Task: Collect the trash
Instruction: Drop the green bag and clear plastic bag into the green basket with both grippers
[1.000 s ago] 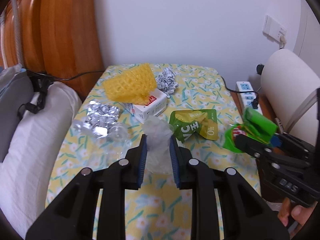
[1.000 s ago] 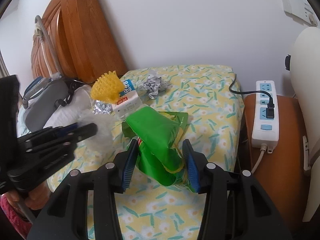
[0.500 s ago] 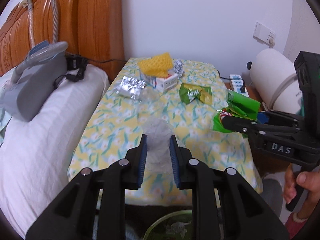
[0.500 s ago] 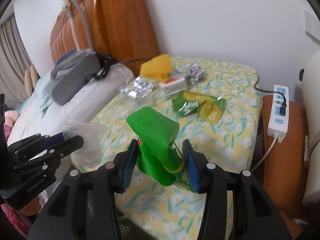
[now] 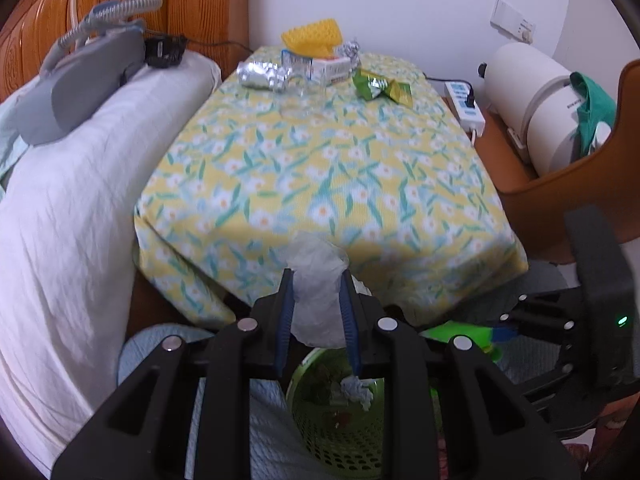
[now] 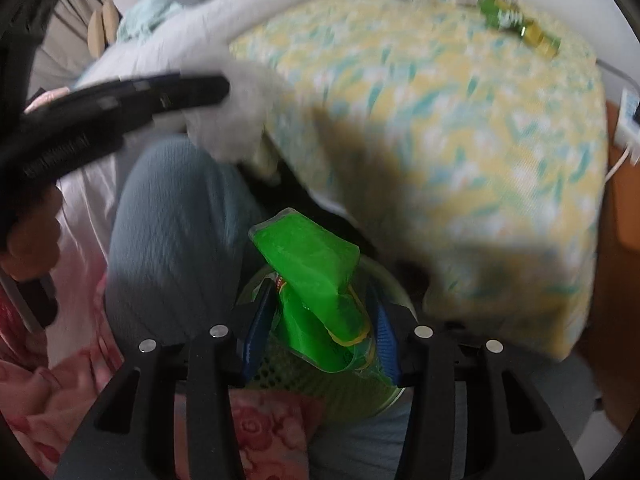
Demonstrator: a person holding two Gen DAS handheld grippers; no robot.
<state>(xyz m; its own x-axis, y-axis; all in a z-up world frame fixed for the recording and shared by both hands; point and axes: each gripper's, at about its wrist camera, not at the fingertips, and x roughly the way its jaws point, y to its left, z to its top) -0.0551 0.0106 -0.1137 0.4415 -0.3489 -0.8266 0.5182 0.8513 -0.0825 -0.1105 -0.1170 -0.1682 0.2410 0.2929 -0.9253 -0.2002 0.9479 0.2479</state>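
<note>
2 grippers hang over the green bin (image 5: 340,432): left gripper (image 5: 318,312) clamps clear plastic (image 5: 318,280); right gripper (image 6: 320,328), jaws just widening, loosens its green wrapper (image 6: 312,280), which could snag the rim and spill outside.

This was a bedroom in a home. A carved wooden headboard (image 5: 100,4) stood against the white wall, with a white pillow (image 5: 80,184) just beside a small table (image 5: 320,168) draped in a yellow floral cloth. A white power strip (image 5: 466,104) lay on a wooden surface beside it, and a green mesh wastebasket (image 5: 344,432) stood on the floor below.
</note>
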